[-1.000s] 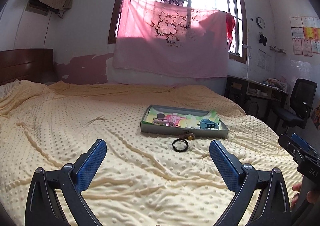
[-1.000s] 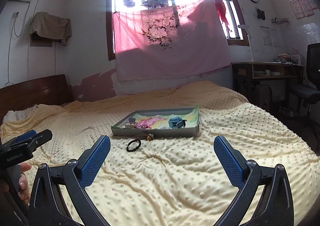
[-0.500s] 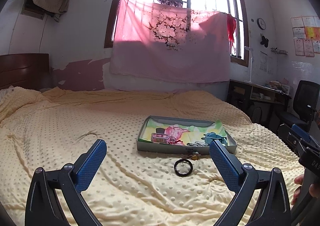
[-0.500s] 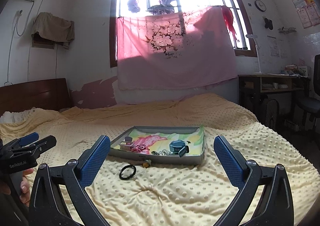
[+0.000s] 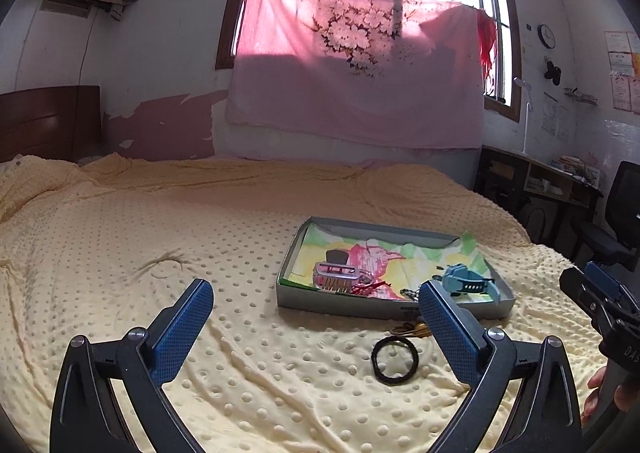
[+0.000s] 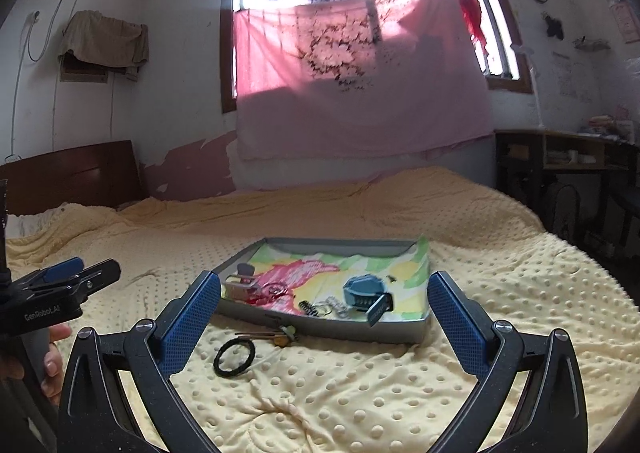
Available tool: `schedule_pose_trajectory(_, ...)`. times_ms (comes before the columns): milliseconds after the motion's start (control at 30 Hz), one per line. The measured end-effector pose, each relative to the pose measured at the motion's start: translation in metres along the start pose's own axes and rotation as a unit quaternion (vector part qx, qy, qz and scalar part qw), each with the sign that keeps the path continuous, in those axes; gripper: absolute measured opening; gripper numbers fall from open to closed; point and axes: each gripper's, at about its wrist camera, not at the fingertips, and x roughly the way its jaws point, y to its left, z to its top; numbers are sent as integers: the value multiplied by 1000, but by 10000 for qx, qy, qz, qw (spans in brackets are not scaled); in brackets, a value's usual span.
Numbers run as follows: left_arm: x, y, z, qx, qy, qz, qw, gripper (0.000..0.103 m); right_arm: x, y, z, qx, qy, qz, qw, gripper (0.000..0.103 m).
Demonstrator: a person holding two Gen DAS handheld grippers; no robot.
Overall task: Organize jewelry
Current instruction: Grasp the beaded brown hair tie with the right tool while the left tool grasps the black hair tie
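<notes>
A shallow grey tray (image 5: pixel 384 308) (image 6: pixel 394 333) with a colourful liner lies on the yellow bed. In it are a blue watch (image 5: pixel 468 280) (image 6: pixel 366 293), a silver clip (image 5: pixel 336 273) (image 6: pixel 240 285), a red string and small metal pieces. A black ring-shaped band (image 5: pixel 395 360) (image 6: pixel 234 357) and a brownish trinket (image 5: pixel 412 329) (image 6: pixel 282 335) lie on the bedspread in front of the tray. My left gripper (image 5: pixel 316 327) is open and empty, short of the tray. My right gripper (image 6: pixel 324 317) is open and empty, facing the tray.
The dotted yellow bedspread (image 5: pixel 200 253) covers the whole bed. A dark headboard (image 5: pixel 48 121) is at the left. A desk (image 5: pixel 536 181) and an office chair (image 5: pixel 616 229) stand to the right of the bed. A pink cloth hangs under the window.
Both grippers have moved closer to the tray and the black band, which now look larger and lower in view. Both stay open.
</notes>
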Motion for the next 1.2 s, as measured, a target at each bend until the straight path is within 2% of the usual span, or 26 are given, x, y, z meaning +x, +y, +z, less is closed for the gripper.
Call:
schedule_pose_trajectory(133, 23, 0, -9, -32, 242, 49, 9997, 103, 26, -4, -12, 117, 345, 264, 9990, 102)
schedule_pose_trajectory(333, 45, 3, -24, -62, 599, 4, 9982, 103, 52, -3, -28, 140, 721, 342, 9967, 101)
schedule_pose_trajectory(400, 51, 4, -28, -45, 741, -96, 9972, 103, 62, -2, -35, 120, 888, 391, 9952, 94)
schedule_pose_trajectory(467, 56, 3, -31, -37, 866, -196, 9960, 103, 70, -1, -39, 79, 1038, 417, 9937, 75)
schedule_pose_trajectory(567, 63, 0, -37, 14, 1027, -389, 9940, 101, 81, -1, -44, 71, 1277, 515, 9904, 71)
schedule_pose_trajectory(600, 65, -2, -38, 38, 1067, -442, 9933, 96, 85, -1, -46, 67, 1335, 539, 9896, 68)
schedule_pose_trajectory(667, 71, -6, -42, 113, 1232, -630, 9903, 86, 94, 0, -50, 87, 1496, 660, 9865, 56)
schedule_pose_trajectory(733, 78, -9, -45, 172, 1394, -811, 9868, 71, 101, 1, -52, 115, 1581, 769, 9844, 55)
schedule_pose_trajectory(800, 85, -13, -48, 231, 1563, -978, 9826, 61, 107, 4, -52, 102, 1623, 873, 9828, 54)
schedule_pose_trajectory(833, 88, -16, -50, 260, 1642, -1059, 9804, 55, 108, 5, -53, 97, 1640, 910, 9822, 50)
schedule_pose_trajectory(933, 98, -21, -56, 345, 1922, -1243, 9728, 41, 119, 10, -54, 123, 1737, 1042, 9792, 49)
schedule_pose_trajectory(1100, 111, -25, -64, 380, 2222, -1401, 9641, 27, 135, 17, -55, 199, 1804, 1155, 9766, 49)
schedule_pose_trajectory(1200, 118, -25, -69, 324, 2381, -1482, 9593, 21, 140, 19, -57, 213, 1869, 1188, 9749, 42)
